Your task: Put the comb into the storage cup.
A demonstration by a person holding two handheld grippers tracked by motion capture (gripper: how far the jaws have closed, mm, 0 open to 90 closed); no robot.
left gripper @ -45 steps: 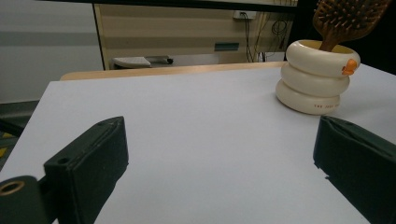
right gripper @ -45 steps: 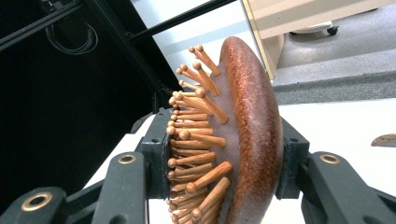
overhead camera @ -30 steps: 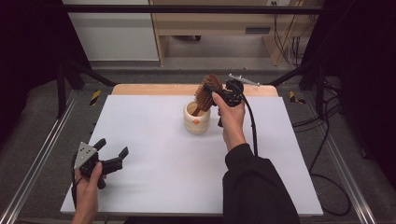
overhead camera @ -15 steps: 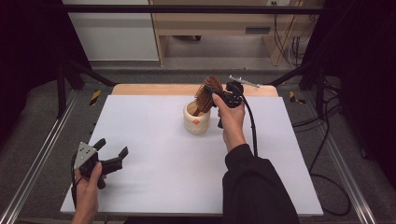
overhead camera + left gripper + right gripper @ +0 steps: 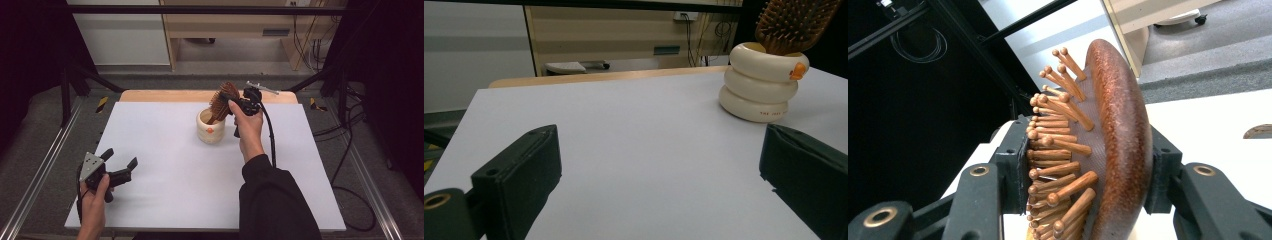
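Starting at the left of the table, our left gripper rests low near the front edge, its jaws spread wide with nothing between them; in the left gripper view we look between the two black pads straight across bare table toward the cup, which stands well apart, up and to the right.

Moving to the middle, the cream cup stands upright near the far edge, and the wooden hairbrush sits in it handle down, its head tilted up and to the right, out over the rim.

At the right, our right gripper has the brush head between its jaws. In the right gripper view one pad sits against the bristle side and the other against the smooth back (whether they press firmly or only just touch, we cannot tell for sure). The jaws have just been opening a little, with the brush head between them.

The brush's long axis runs down and to the left into the cup, away from this gripper. We judge that the right hand is far nearer, so any lift or release is its job.
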